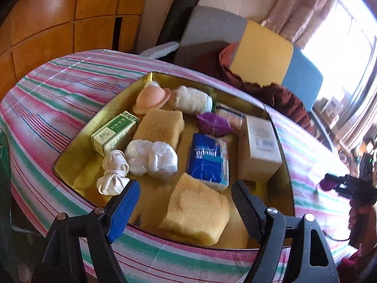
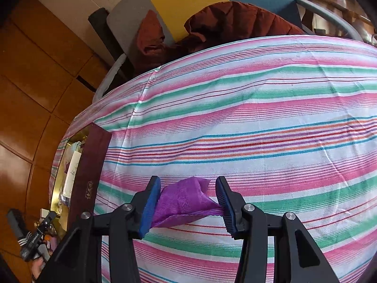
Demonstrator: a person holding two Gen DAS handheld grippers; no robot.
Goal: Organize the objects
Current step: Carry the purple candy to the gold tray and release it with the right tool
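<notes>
An open gold tin [image 1: 117, 96] sits on the striped tablecloth [image 1: 59, 89], holding several items: two yellow sponges [image 1: 195, 212] [image 1: 160, 127], a blue tissue pack [image 1: 208, 162], a green box [image 1: 115, 132], a white box [image 1: 261, 146], a white cord bundle [image 1: 113, 174] and a purple packet [image 1: 213, 123]. My left gripper [image 1: 186, 200] stands open over the tin's near end. The near sponge lies below its fingers, untouched. My right gripper [image 2: 187, 185] is shut on another purple packet [image 2: 181, 202] just above the cloth, right of the tin's maroon wall [image 2: 92, 165].
A chair behind the table carries grey, yellow [image 1: 261, 56] and blue cushions and a rust-red jacket [image 2: 231, 21]. Wooden cabinet doors [image 1: 59, 23] stand at the left. The tin also holds a pink cap-shaped item [image 1: 150, 99] and a white roll [image 1: 190, 100].
</notes>
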